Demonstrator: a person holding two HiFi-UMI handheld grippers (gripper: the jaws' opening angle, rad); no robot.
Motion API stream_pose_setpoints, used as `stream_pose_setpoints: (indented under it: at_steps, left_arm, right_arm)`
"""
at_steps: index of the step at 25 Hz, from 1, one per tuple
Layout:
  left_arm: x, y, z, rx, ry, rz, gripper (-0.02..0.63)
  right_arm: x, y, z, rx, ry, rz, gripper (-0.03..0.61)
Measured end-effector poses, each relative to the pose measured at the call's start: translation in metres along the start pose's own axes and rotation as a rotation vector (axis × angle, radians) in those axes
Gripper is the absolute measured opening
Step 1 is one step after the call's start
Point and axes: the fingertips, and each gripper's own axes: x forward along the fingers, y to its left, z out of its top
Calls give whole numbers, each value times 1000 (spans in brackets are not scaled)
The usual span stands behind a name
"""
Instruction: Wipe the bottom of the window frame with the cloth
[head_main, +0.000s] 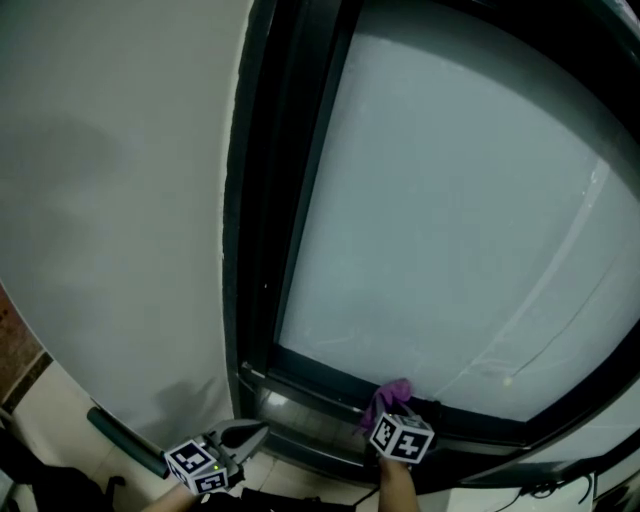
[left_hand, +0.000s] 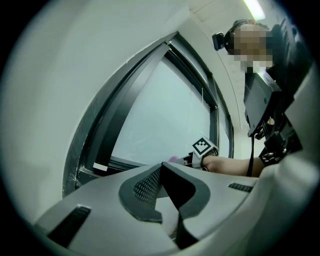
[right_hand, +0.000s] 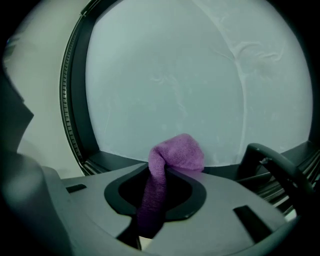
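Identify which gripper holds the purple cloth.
The right gripper: its jaws pinch the purple cloth at the window frame; the left gripper is closed and empty.

The dark bottom rail of the window frame (head_main: 320, 368) runs slantwise under the frosted pane (head_main: 450, 200), with a grey metal track (head_main: 300, 418) just below it. A bunched purple cloth (head_main: 390, 397) sits at the rail, near its middle.

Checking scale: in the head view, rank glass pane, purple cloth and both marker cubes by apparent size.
1. Glass pane
2. Left cube and right cube: alike, so unranked
3. Purple cloth: visible part smallest
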Motion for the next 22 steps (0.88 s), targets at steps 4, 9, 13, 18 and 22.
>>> stream_pose_setpoints:
  at_steps: [4, 9, 13, 18, 22]
  left_arm:
    - [-2, 6, 1, 7, -12, 41, 3]
    - [-1, 3, -2, 22, -1, 55, 3]
    - [-1, 5, -1, 32, -4, 76, 3]
    - [-4, 6, 1, 32, -5, 112, 3]
    - [-9, 9, 0, 31, -12, 146, 3]
  right_arm:
    - [5, 15, 1, 10, -1, 77, 84]
    - [10, 23, 2, -7, -1, 120, 84]
    - [13, 28, 3, -10, 5, 145, 84]
    - [18, 36, 5, -42, 13, 187, 84]
    - [22, 46, 8, -62, 17, 215, 84]
